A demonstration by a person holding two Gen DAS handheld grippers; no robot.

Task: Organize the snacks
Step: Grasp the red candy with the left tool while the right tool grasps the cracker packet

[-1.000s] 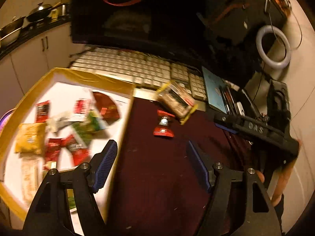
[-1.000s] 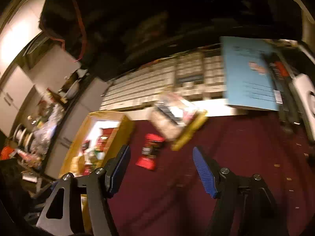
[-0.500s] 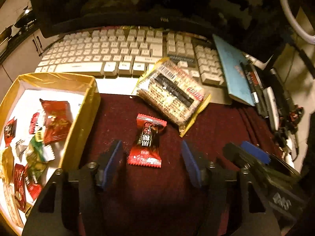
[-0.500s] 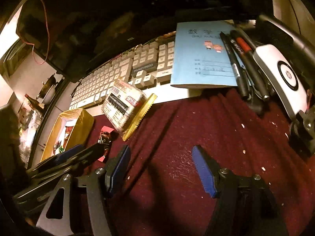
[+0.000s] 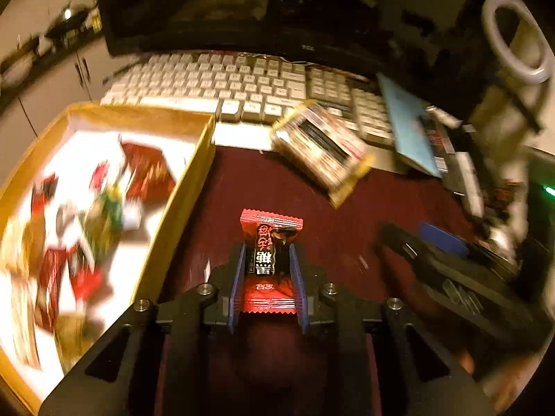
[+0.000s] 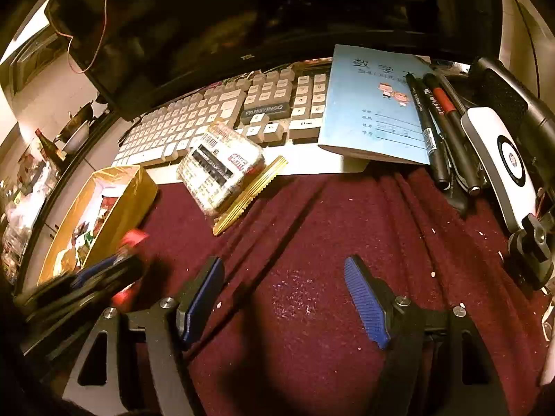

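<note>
Left gripper [image 5: 267, 253] fingers just closed on the red candy [image 5: 269, 263], yellow snack box [image 5: 180, 187] alongside; right gripper [image 6: 284, 280] fingers wide, holding nothing, biscuit pack [image 6: 222, 170] ahead.

light: dim, warm amber | left view: motion-blurred | right view: sharper | edges: fisheye-bent, dark

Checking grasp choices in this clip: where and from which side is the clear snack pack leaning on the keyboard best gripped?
Grip the clear snack pack across its short width at mid-body, coming from above on the cloth side. Its far end rests tilted on the keyboard, and the gold crimped edge is probably too thin to hold. The right tool stands open and empty nearby.
</note>
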